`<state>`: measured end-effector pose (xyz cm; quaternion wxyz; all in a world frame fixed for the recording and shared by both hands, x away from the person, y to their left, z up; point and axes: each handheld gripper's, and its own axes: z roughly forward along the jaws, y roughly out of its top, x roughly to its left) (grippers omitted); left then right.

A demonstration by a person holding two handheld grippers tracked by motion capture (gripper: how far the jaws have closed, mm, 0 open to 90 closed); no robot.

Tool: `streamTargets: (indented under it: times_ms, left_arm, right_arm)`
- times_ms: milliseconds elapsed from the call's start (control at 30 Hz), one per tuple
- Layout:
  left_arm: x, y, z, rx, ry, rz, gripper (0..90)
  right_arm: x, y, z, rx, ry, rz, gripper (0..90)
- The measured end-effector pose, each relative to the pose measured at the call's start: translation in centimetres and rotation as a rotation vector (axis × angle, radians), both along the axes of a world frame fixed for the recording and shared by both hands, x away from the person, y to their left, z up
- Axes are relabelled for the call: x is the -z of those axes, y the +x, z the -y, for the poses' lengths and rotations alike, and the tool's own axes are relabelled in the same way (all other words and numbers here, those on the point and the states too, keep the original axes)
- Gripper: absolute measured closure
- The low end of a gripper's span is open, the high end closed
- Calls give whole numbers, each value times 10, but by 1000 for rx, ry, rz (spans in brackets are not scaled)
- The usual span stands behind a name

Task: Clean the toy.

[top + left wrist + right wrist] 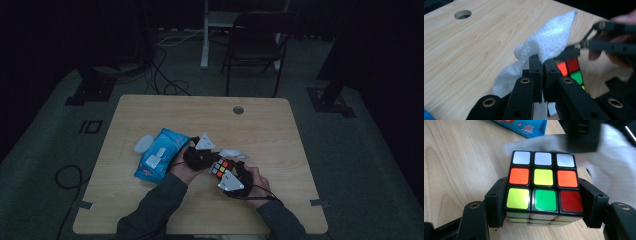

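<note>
Mid-table (pixel 260 125), right claw (pixel 544 202) clamps the cube (pixel 543 187); left claw (pixel 541 67) pinches the wipe (pixel 549 42)

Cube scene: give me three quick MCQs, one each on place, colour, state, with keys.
1. Where does the blue pack lie?
A. left of both hands
B. by the table's hole
C. on the chair

2. What colour is the top row of the cube face in the right gripper view?
A. white
B. blue
C. black

3. What does the left gripper grip?
A. nothing
B. white wipe
C. cube

Key:
1 A, the high view shows it at the table's left, beside the left hand.
2 A, three white squares sit above the orange-yellow-orange row.
3 B, its jaws pinch the wipe, while the right gripper clamps the cube.
</note>
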<state>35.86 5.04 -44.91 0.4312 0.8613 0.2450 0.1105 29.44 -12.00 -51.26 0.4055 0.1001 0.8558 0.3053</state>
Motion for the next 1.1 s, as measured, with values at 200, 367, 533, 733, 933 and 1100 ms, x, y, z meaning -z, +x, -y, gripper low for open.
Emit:
streamTargets:
  times_ms: [200, 367, 533, 733, 933, 1100]
  left_arm:
    - [-3, 4, 8, 24, -15, -6, 882]
    - [-2, 6, 15, 35, -16, -21, 881]
    - [1, 9, 15, 25, -7, -35, 881]
    - [6, 14, 13, 8, -9, -59, 880]
    - [8, 14, 16, 21, -12, -68, 880]
    - [9, 16, 16, 16, -4, -75, 880]
  right_arm:
    - [2, -4, -8, -27, -17, 17, 338]
    - [3, -7, -14, -53, -39, 39, 338]
    - [4, -10, -14, -53, -46, 46, 338]
    - [1, -13, -14, -56, -38, 61, 338]
    - [3, -16, -18, -67, -53, 73, 338]
    - [3, -17, -18, -72, -52, 78, 338]
